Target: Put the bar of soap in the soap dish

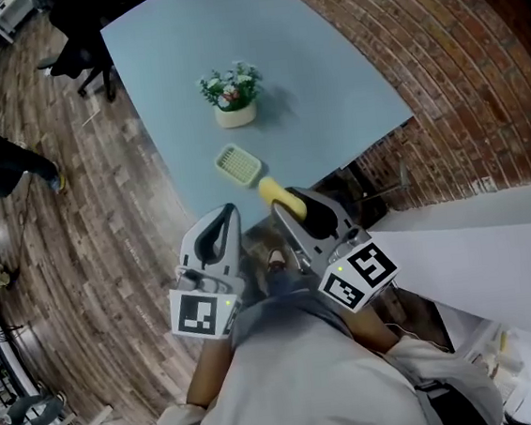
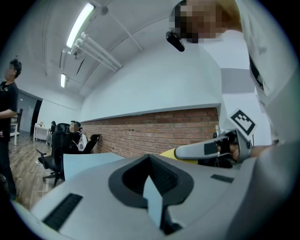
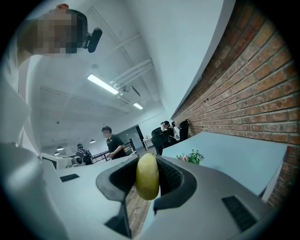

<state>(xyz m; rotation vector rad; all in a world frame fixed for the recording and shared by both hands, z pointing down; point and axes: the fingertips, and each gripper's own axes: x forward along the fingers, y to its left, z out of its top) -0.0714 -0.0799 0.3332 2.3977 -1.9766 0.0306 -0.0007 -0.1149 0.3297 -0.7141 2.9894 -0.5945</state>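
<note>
1. Your right gripper point(image 1: 287, 206): jaws clamped on the bar of soap point(image 1: 279, 194). In the right gripper view the yellow, rounded bar point(image 3: 147, 180) stands on end between the two jaws point(image 3: 148, 163), with its upper end poking out past the tips. Its marker cube point(image 1: 357, 275) sits at the rear, close to your body.

2. Your left gripper point(image 1: 227, 213): jaws together, nothing between them. The left gripper view shows the tips point(image 2: 149, 157) meeting, with only a pale sliver of table showing lower down. Its marker cube point(image 1: 204, 314) also faces the head camera. It lies just beside your right gripper, on the floor side of the table's near corner.

3. Bar of soap, location: held at the near edge of the table point(image 1: 327, 78), close to the soap dish point(image 1: 238, 164) but apart from it and not in it. From the left gripper view its yellow end point(image 2: 169, 152) shows ahead of the right gripper's jaws.

4. Soap dish: pale green, rectangular, ribbed inside, flat on the light blue table, between the soap and the flower pot point(image 1: 232, 95).

5. Flower pot: cream pot with green leaves and small pale blooms, upright, farther up the table than the dish. It is also seen in the right gripper view point(image 3: 191, 157).

6. Surroundings: brick wall point(image 1: 458, 73) on your right, wood-plank floor point(image 1: 88, 225) on your left, a black office chair point(image 1: 80, 61) at the table's far end.
</note>
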